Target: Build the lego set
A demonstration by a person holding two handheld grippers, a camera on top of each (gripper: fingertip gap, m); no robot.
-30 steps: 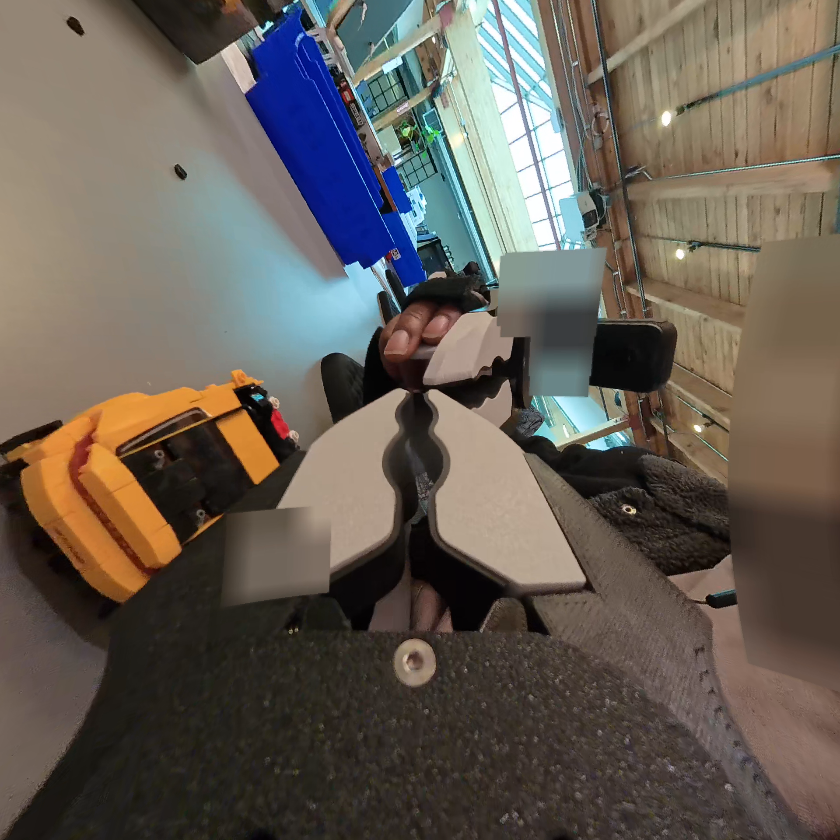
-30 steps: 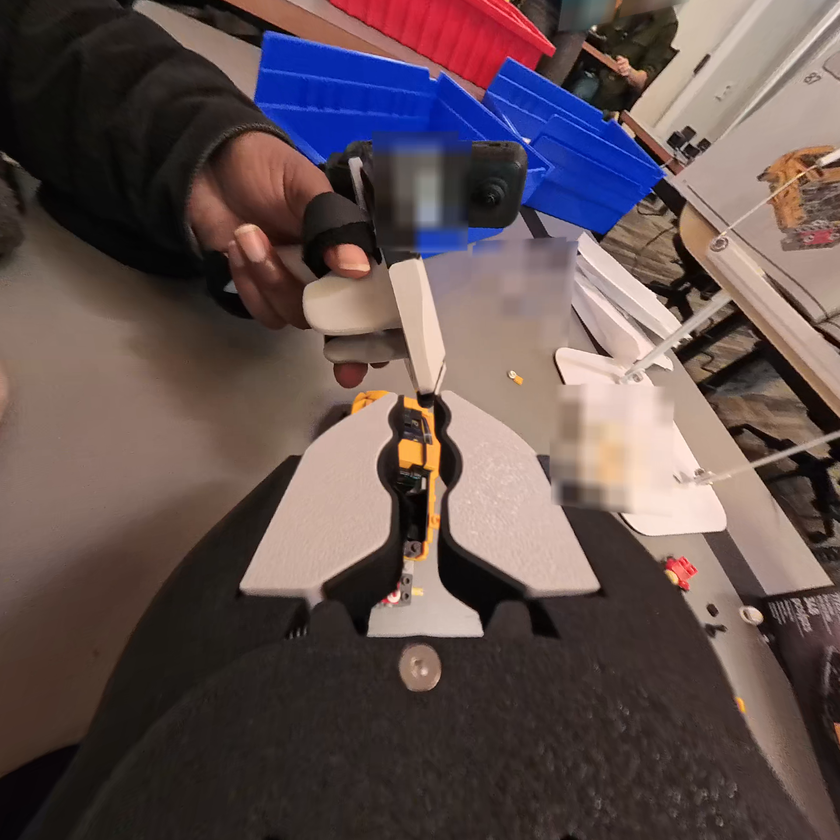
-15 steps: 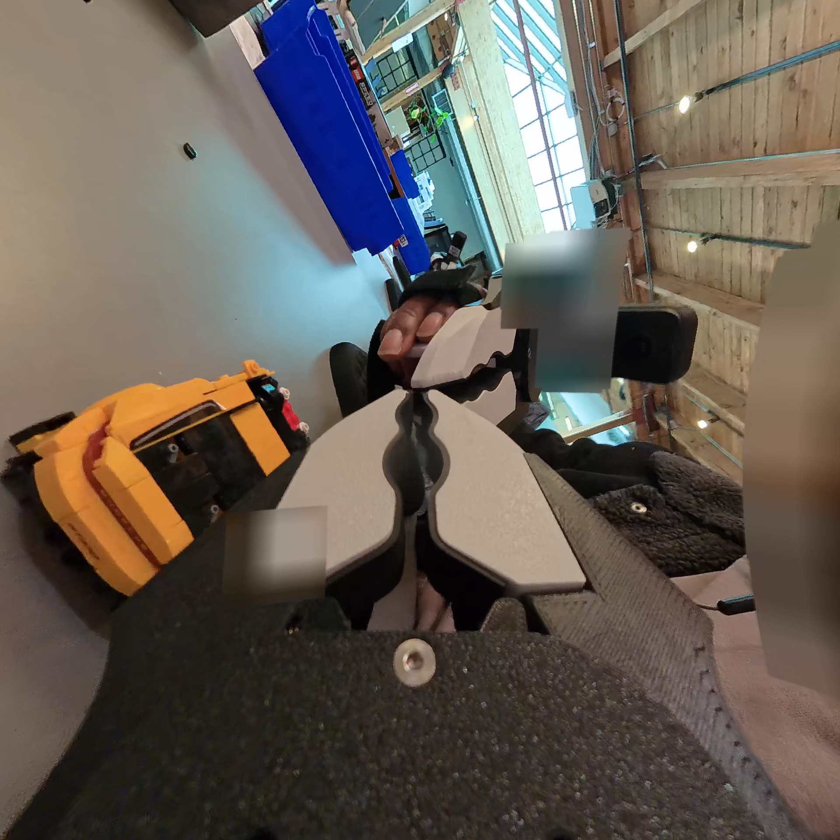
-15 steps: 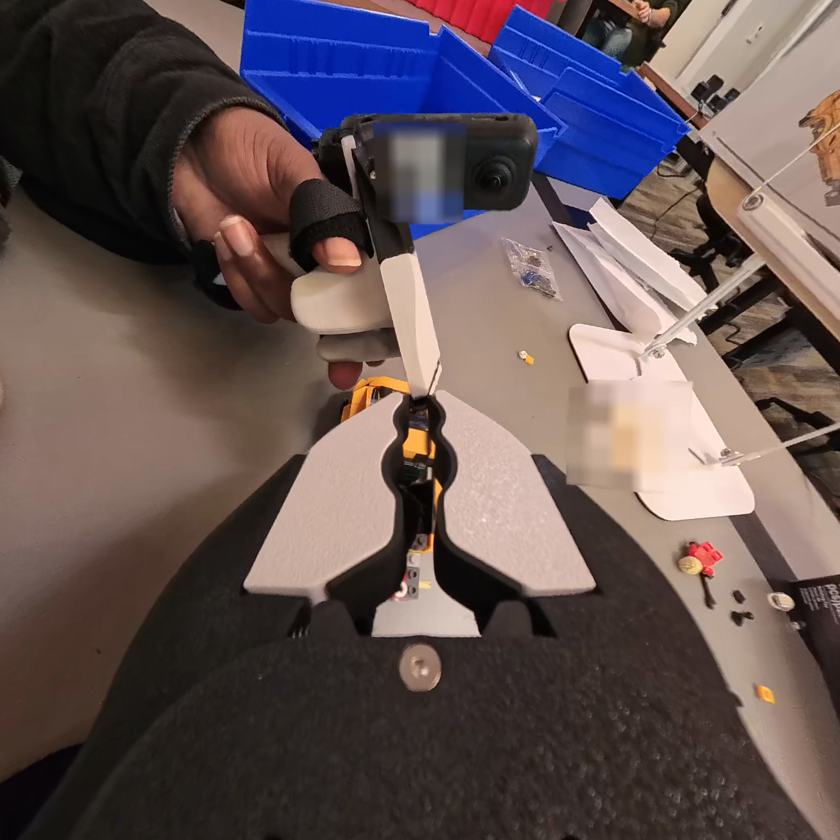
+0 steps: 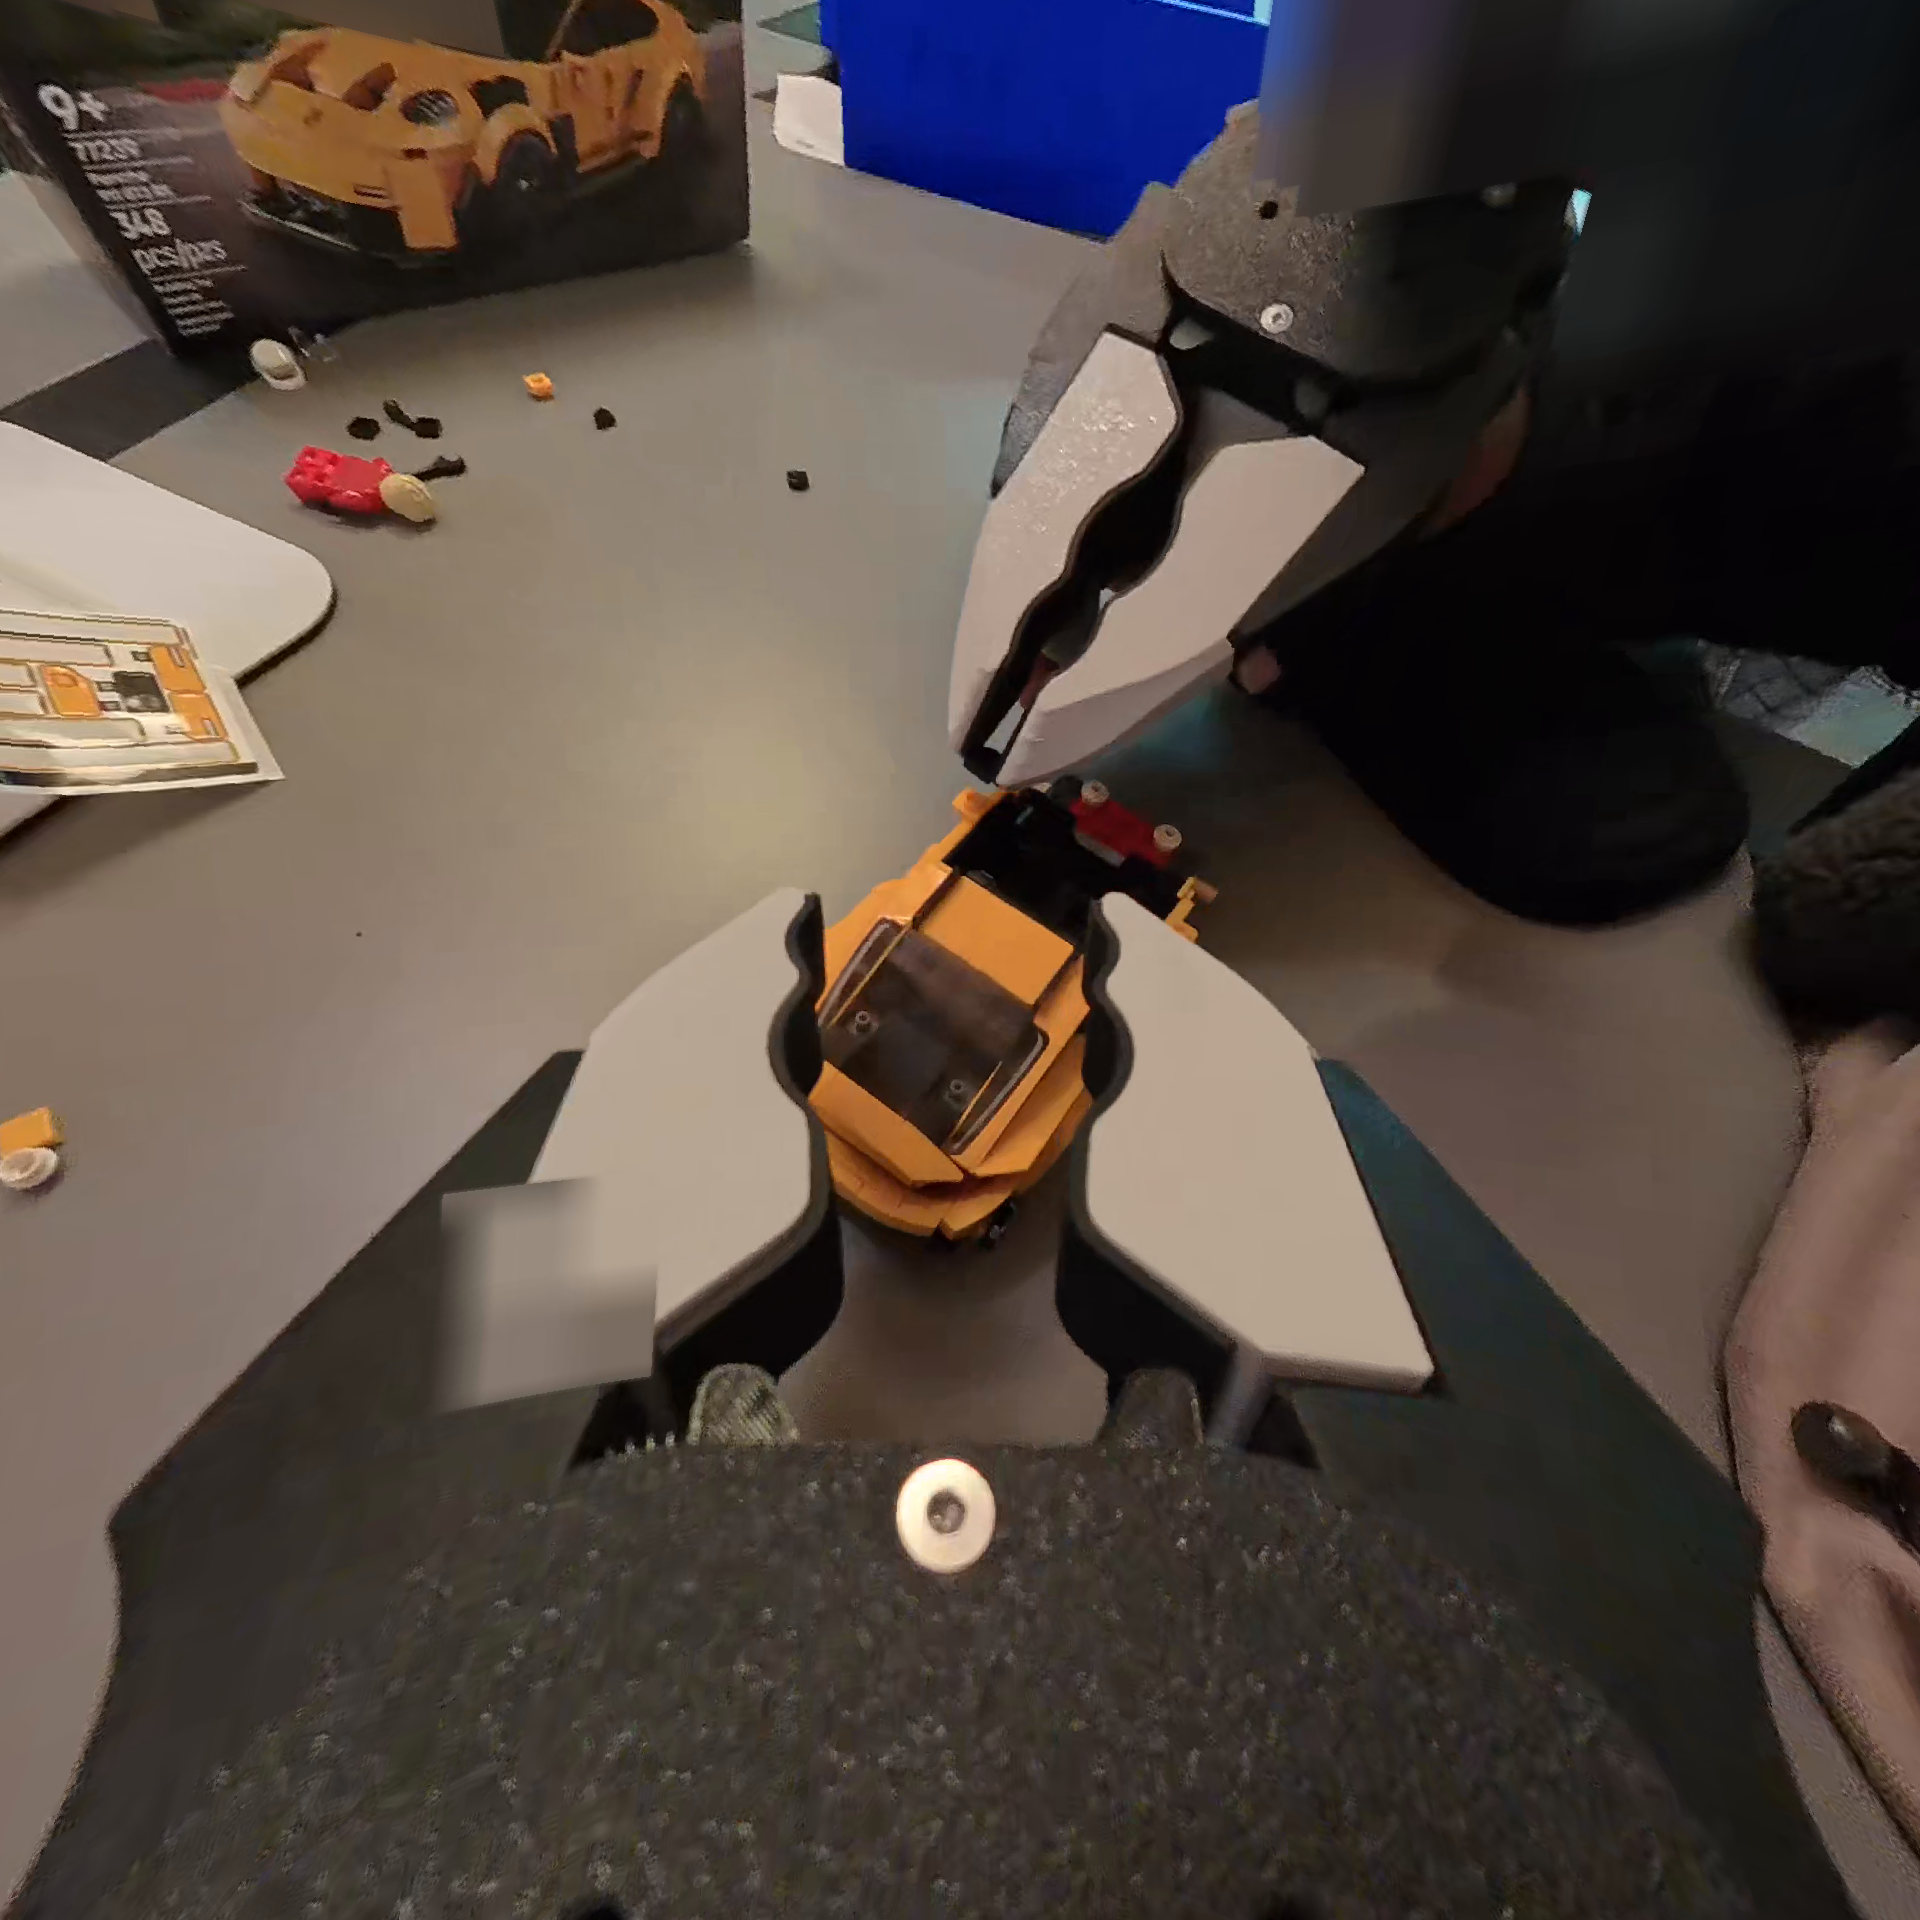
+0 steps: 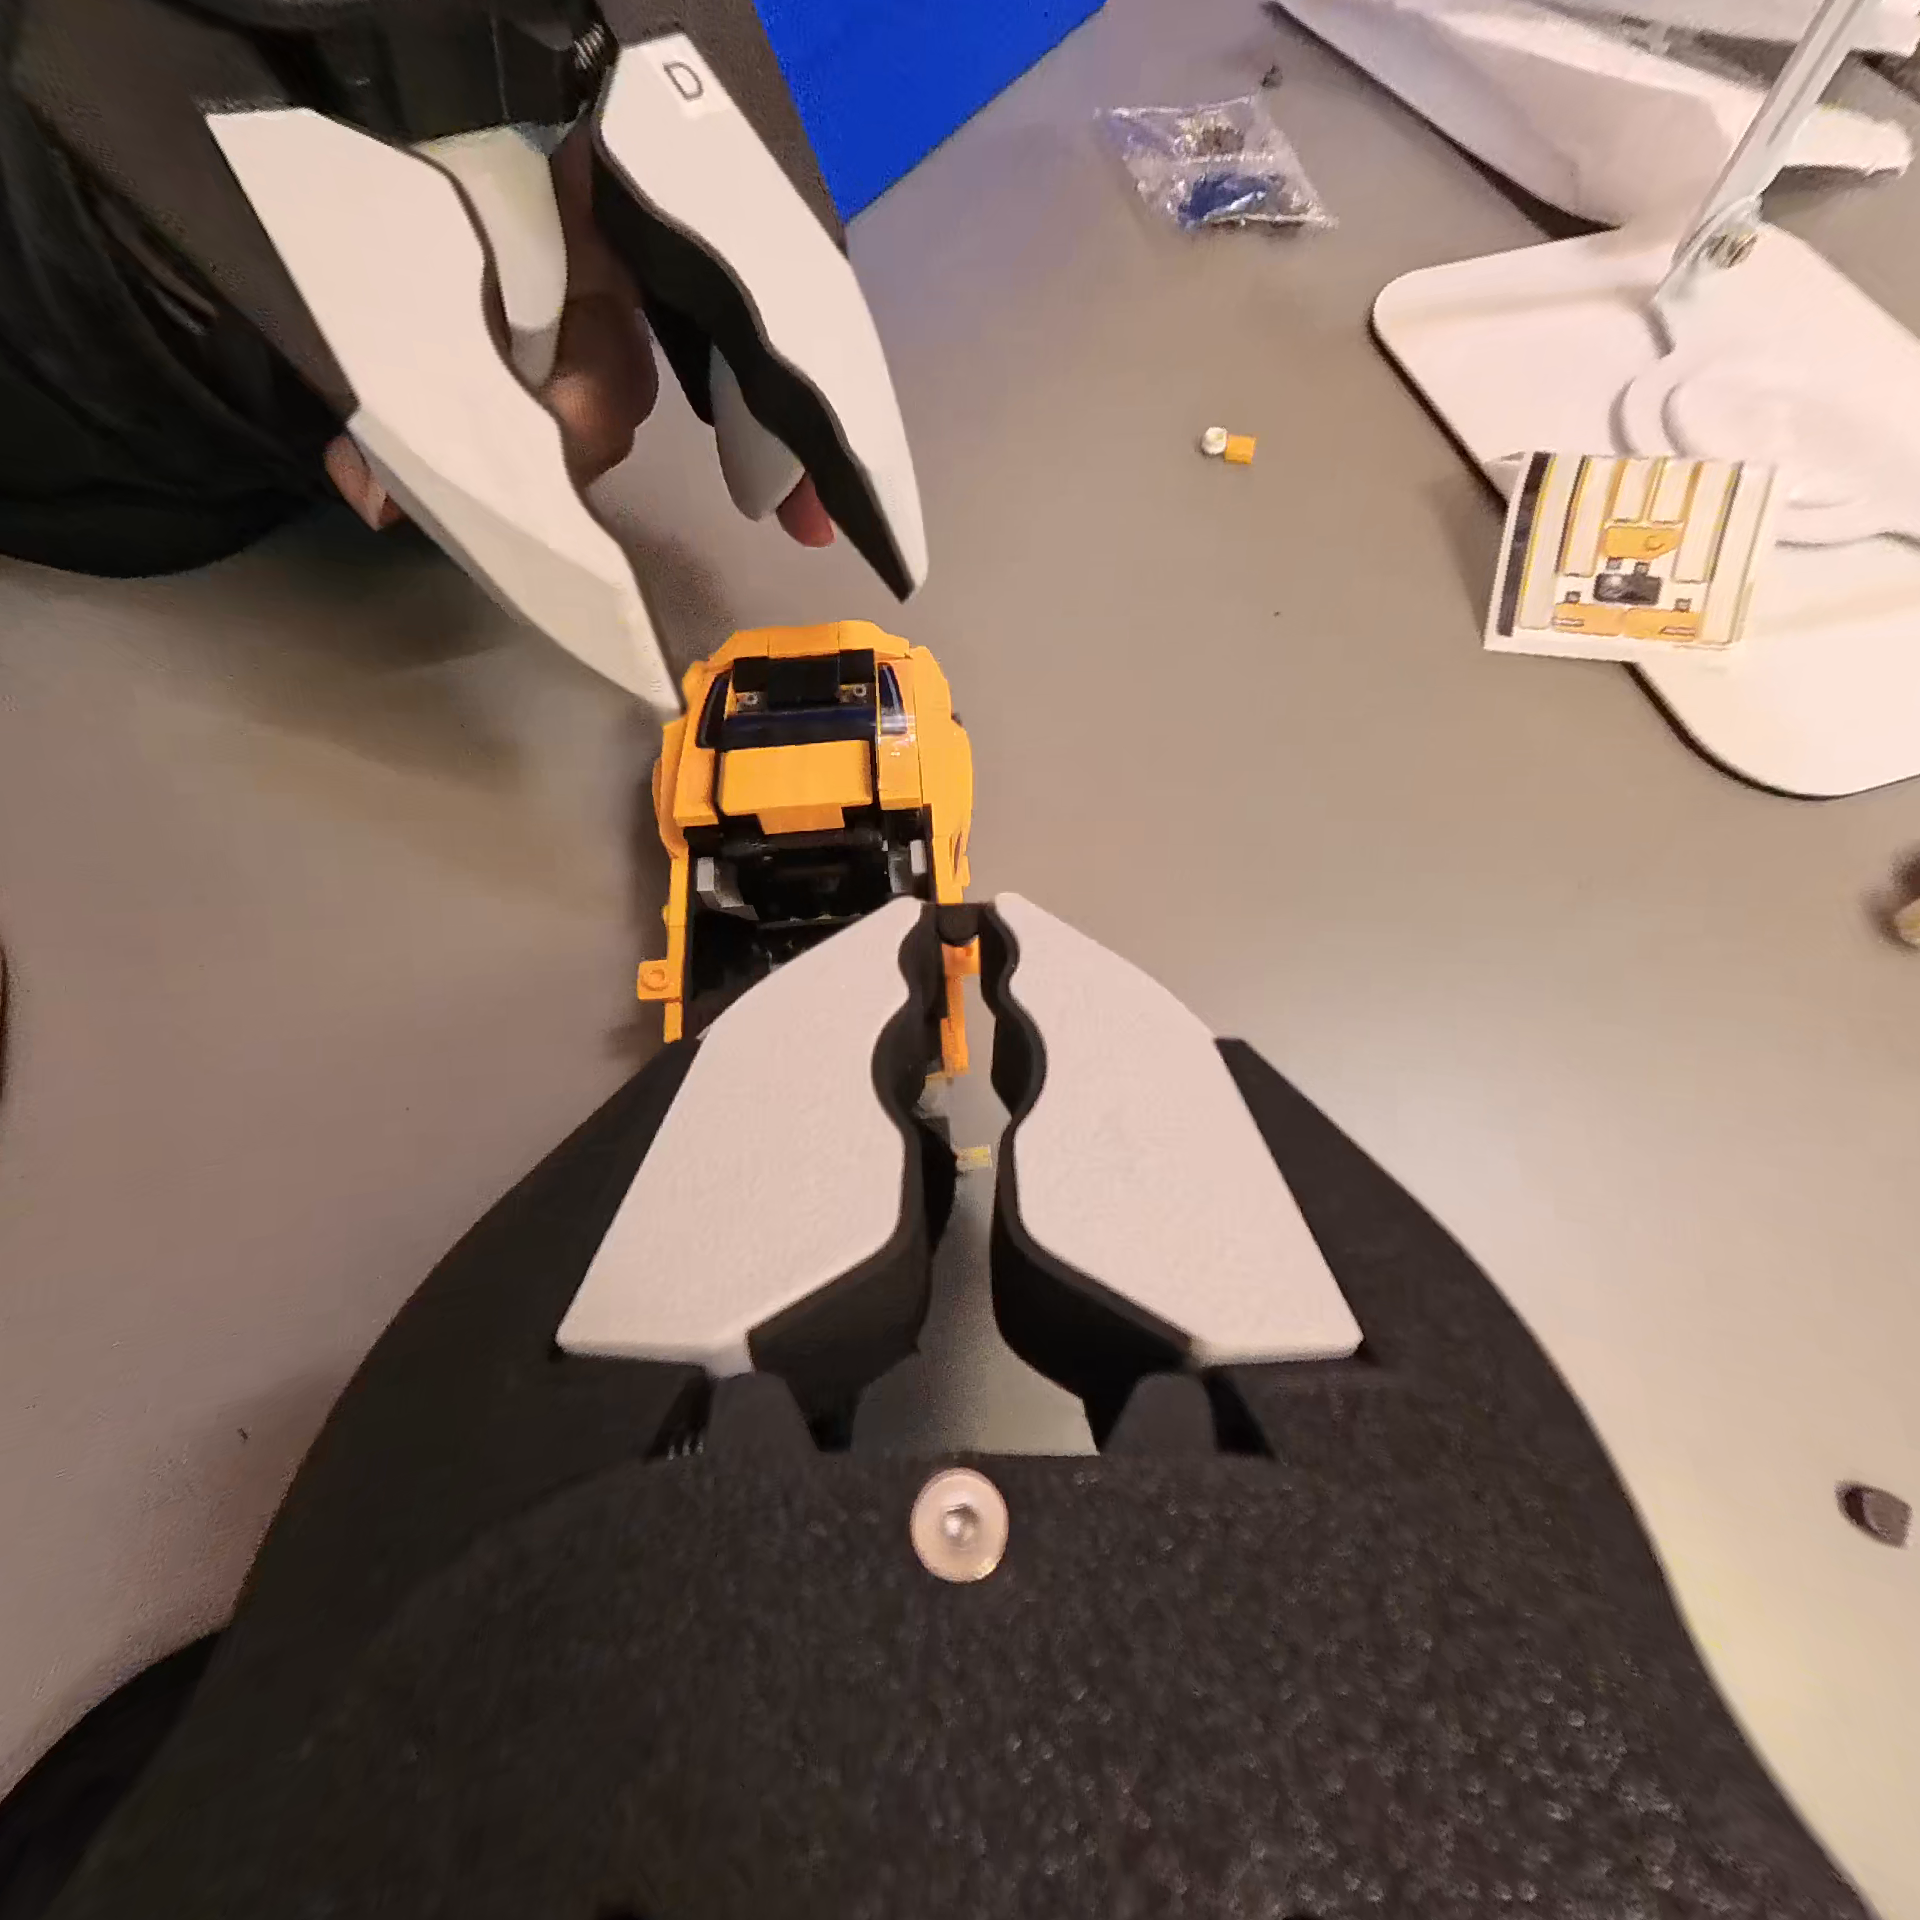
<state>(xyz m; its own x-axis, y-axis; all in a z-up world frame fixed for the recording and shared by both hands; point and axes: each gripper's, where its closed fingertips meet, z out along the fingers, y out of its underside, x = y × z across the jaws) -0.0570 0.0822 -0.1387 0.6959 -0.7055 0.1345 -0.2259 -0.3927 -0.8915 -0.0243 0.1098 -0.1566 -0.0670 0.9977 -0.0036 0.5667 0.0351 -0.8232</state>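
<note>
1. The car (image 5: 951, 1039) is blocky plastic brick, yellow with black parts, studs on the dark glossy roof, red bricks at the rear.
2. It stands on the smooth grey bench (image 5: 571, 779), its long axis along your left claw (image 5: 951, 914), rear away from it.
3. Your left claw is wide; the car sits between the fingers, and from the right wrist view the tips stand clear of it.
4. Your right claw (image 6: 961, 925) is narrow, closed on a thin yellow edge at the car's rear.
5. Open bench lies on both sides; small loose bricks (image 5: 358, 483) and a box (image 5: 416, 156) are well apart.
</note>
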